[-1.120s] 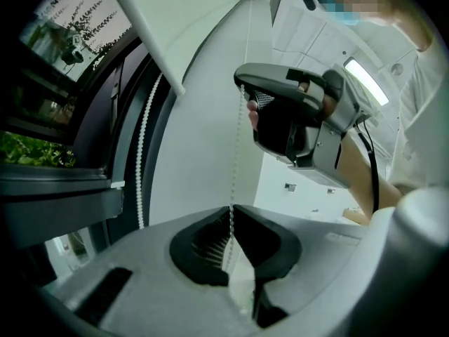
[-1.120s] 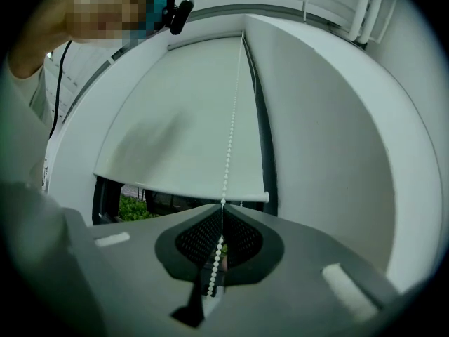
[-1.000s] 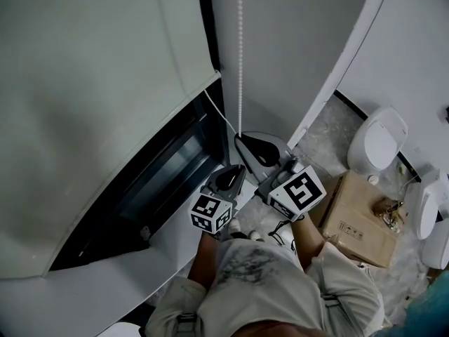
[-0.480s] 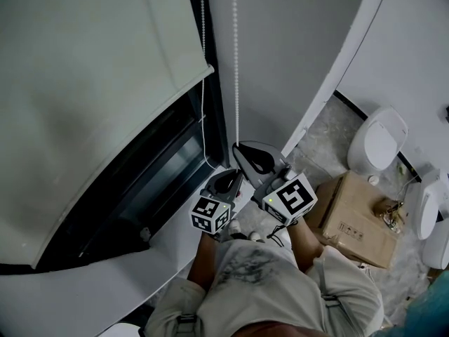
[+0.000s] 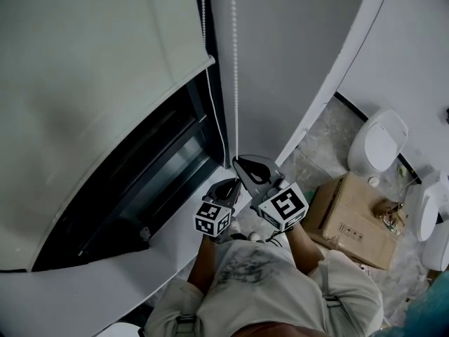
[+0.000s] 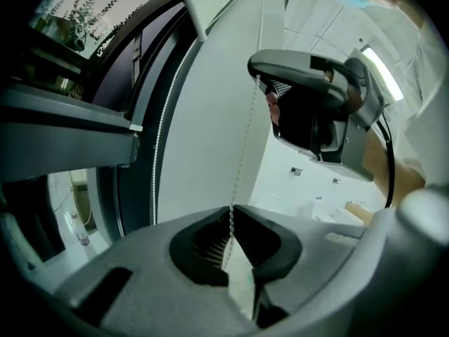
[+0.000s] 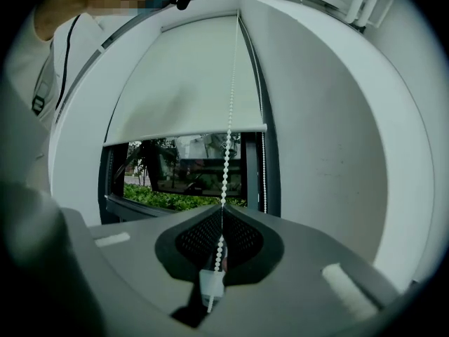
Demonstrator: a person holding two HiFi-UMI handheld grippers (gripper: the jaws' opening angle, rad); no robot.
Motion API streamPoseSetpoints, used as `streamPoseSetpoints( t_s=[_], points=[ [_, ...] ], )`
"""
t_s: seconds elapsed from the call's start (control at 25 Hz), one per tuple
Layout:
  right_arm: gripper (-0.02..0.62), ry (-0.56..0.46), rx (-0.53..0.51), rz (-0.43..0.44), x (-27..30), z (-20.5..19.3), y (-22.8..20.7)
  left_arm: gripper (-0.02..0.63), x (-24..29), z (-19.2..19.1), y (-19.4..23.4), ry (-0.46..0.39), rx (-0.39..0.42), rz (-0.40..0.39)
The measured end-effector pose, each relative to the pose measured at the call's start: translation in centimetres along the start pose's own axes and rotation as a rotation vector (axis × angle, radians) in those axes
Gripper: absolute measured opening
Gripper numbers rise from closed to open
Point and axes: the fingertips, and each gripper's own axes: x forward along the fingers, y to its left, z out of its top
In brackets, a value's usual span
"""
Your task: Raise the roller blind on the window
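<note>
The pale roller blind (image 5: pixel 91 69) covers the upper window, and its bottom bar (image 5: pixel 209 62) hangs above the dark open pane (image 5: pixel 151 167). Two strands of white bead chain (image 5: pixel 234 69) drop beside the frame. My right gripper (image 5: pixel 238 163) is shut on the straight strand, low near the sill. My left gripper (image 5: pixel 233 183) sits just below and left of it. In the left gripper view the left gripper (image 6: pixel 230 213) is shut on the bead chain (image 6: pixel 242 153), with the right gripper (image 6: pixel 309 104) above it. The right gripper view shows the blind (image 7: pixel 189 83), the bead chain (image 7: pixel 228 118) and the right gripper (image 7: pixel 222 213).
A white sill (image 5: pixel 105 286) runs below the window. A grey wall (image 5: pixel 295 55) stands right of the chain. On the floor to the right are a cardboard box (image 5: pixel 354 220) and a white toilet (image 5: pixel 379 142). Greenery (image 7: pixel 175 199) shows outside.
My right gripper has moved down with the chain in it. The blind's bottom bar has risen a little, showing more of the pane. The left gripper has barely shifted.
</note>
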Motion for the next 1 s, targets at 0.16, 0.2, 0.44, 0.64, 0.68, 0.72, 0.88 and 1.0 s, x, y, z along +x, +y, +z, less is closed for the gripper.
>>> streamPoseSetpoints(
  t_s=[0.16,0.2,0.44,0.64,0.68,0.72,0.88,1.0],
  points=[
    [0.011,-0.007,0.019,0.005,-0.3,-0.5,0.4,0.025,-0.4,-0.5,-0.1,-0.011,-0.011,0.006],
    [0.011,-0.008,0.018,0.006,-0.3,-0.5,0.4,0.026,-0.5,-0.6,-0.2,-0.012,-0.007,0.009],
    [0.011,-0.004,0.008,0.002,-0.5,-0.6,0.2,0.028,-2.1,0.7,-1.1,-0.041,0.022,0.019],
    [0.011,-0.007,0.007,-0.002,-0.5,-0.5,0.0,0.032,-4.4,5.6,-1.9,-0.122,0.075,0.023],
    [0.011,-0.009,0.007,-0.001,-0.4,-0.5,0.0,0.036,-4.8,6.8,-2.0,-0.143,0.085,0.022],
    [0.011,-0.012,0.007,-0.002,-0.4,-0.4,0.0,0.040,-5.2,8.0,-2.2,-0.163,0.095,0.020],
    [0.011,-0.006,0.003,-0.005,-0.5,-0.6,-0.1,0.060,-6.7,12.3,-3.0,-0.233,0.124,0.006],
    [0.011,-0.003,0.001,-0.007,-0.5,-0.6,-0.3,0.065,-7.4,15.5,-3.9,-0.281,0.158,-0.011]
  ],
)
